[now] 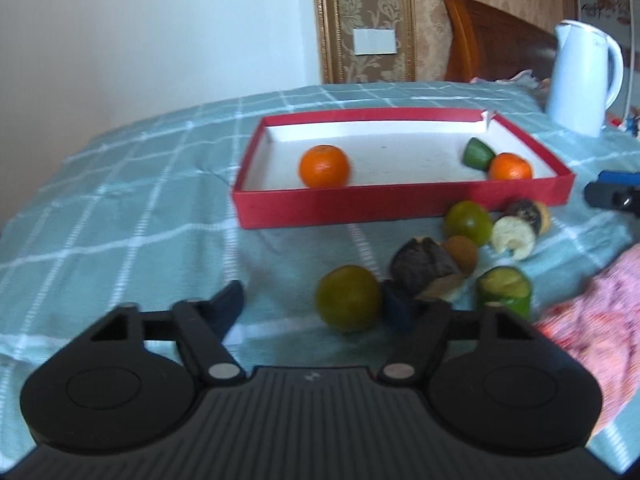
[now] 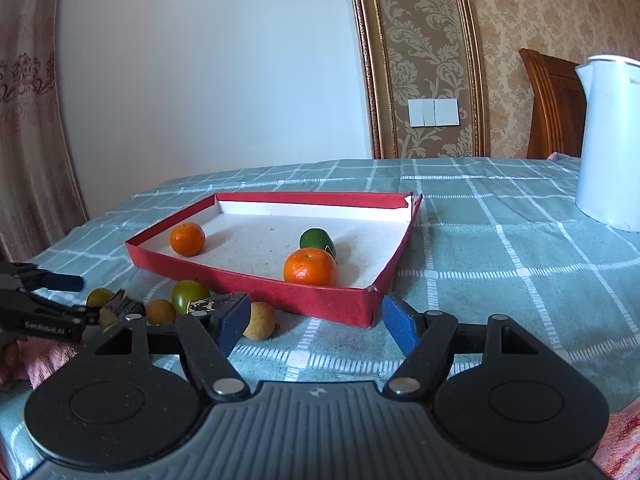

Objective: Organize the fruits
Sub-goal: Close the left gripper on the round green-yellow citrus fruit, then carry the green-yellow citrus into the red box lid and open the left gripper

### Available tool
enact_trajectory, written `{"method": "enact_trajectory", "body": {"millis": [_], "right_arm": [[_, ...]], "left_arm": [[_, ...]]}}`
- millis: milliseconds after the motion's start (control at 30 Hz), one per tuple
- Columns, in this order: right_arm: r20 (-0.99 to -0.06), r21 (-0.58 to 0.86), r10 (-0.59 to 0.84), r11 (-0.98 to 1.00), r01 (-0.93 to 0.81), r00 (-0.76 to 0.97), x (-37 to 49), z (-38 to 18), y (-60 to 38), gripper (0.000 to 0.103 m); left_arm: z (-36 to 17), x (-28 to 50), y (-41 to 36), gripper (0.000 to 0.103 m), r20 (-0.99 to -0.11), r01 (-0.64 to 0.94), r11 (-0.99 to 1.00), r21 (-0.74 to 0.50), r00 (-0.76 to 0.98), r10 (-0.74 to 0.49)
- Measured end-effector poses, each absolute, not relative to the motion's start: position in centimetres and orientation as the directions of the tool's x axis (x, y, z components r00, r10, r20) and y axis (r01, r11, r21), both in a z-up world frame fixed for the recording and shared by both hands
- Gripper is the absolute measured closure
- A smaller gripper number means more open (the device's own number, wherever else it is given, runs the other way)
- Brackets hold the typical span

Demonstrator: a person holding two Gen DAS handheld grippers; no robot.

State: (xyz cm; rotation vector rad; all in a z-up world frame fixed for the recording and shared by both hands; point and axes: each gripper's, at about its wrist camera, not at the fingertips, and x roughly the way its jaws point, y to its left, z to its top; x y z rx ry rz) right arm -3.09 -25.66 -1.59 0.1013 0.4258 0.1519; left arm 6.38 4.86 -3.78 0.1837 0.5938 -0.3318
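A shallow red box on the checked cloth holds two oranges and a green fruit. Several loose fruits and cut pieces lie in front of it. My left gripper is open around a yellow-green fruit. That fruit rests by the right finger, with a gap on its left side. My right gripper is open and holds nothing, pointing at the box's near corner. A tan fruit lies beside its left finger.
A white kettle stands to the right behind the box. A pink cloth lies at the near edge beside the loose fruit. A wall and a wooden headboard rise behind the table.
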Motion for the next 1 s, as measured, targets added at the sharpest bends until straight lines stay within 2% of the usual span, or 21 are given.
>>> {"method": "enact_trajectory", "body": {"millis": [100, 200, 233, 533, 633, 700, 1000], "right_arm": [[-0.413, 0.133, 0.17, 0.983, -0.125, 0.895, -3.0, -1.7, -25.5, 0.024], [-0.417, 0.147, 0.178, 0.981, -0.128, 0.891, -2.9, -1.7, -25.5, 0.024], [-0.417, 0.145, 0.176, 0.981, -0.126, 0.891, -2.9, -1.7, -25.4, 0.024], [-0.44, 0.14, 0.159, 0.984, -0.107, 0.884, -2.6, -1.9, -25.4, 0.024], [-0.516, 0.137, 0.167, 0.984, -0.111, 0.84, -2.4, -2.4, -25.1, 0.024], [-0.524, 0.162, 0.191, 0.979, -0.123, 0.83, -2.7, -2.8, -25.2, 0.024], [-0.563, 0.076, 0.16, 0.987, -0.142, 0.811, -2.8, -3.4, -23.6, 0.023]], "left_arm": [[-3.8, 6.1, 4.5, 0.056, -0.568, 0.381, 0.922, 0.067, 0.774, -0.278], [-3.8, 5.8, 4.2, 0.069, -0.565, 0.399, 0.915, 0.065, 0.77, -0.296], [-3.8, 5.8, 4.0, 0.071, -0.566, 0.398, 0.916, 0.059, 0.769, -0.297], [-1.8, 5.7, 3.5, 0.071, -0.528, 0.369, 0.927, 0.065, 0.801, -0.282], [-0.7, 6.4, 3.0, 0.071, -0.522, 0.384, 0.921, 0.073, 0.801, -0.292], [-0.3, 7.0, 2.5, 0.071, -0.518, 0.391, 0.917, 0.076, 0.802, -0.299], [0.7, 10.9, -1.2, 0.071, -0.518, 0.435, 0.9, 0.027, 0.776, -0.36]]}}
